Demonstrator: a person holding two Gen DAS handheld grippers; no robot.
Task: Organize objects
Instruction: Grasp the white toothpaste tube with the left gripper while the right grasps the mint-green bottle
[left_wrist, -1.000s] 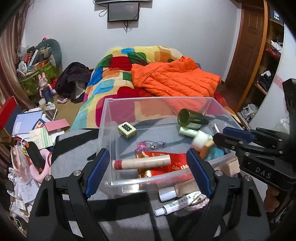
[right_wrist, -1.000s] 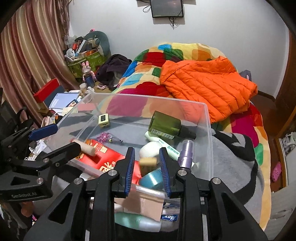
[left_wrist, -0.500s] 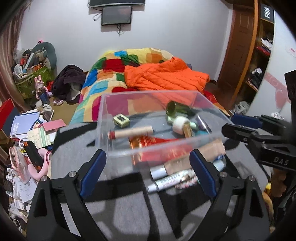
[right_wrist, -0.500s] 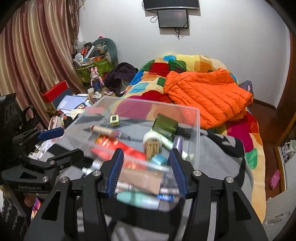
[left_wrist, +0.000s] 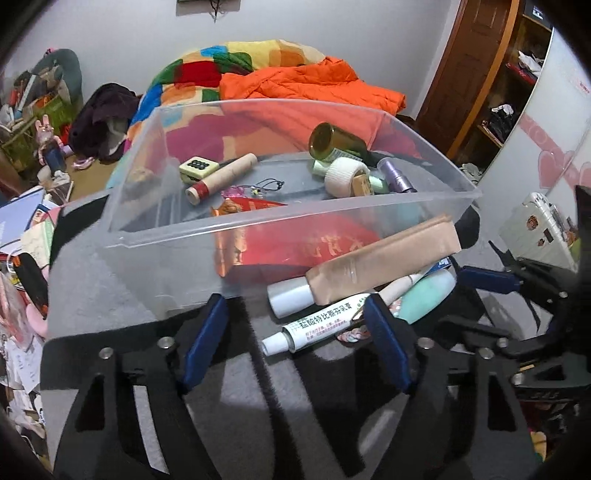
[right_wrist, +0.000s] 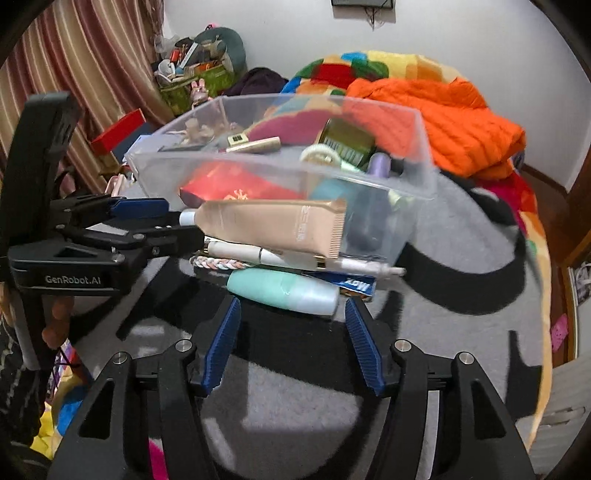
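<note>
The right claw (right_wrist: 291, 345), which a second ago pinched a small tan bottle over the bin (right_wrist: 280, 166), is now empty with its jaws opening, hovering just short of the mint bottle (right_wrist: 284, 291) in the pile outside the bin; the tan bottle (left_wrist: 362, 184) now lies inside, beside the white cap (left_wrist: 345, 173). The left claw (left_wrist: 295, 339) has dropped from the bin toward the same pile, spread but closing, with nothing pinched and the white tube (left_wrist: 314, 325) lying just ahead between its jaws. One more item is stowed, and the beige tube (left_wrist: 380, 262), pen (right_wrist: 295, 256) and the rest of the pile still wait outside.
</note>
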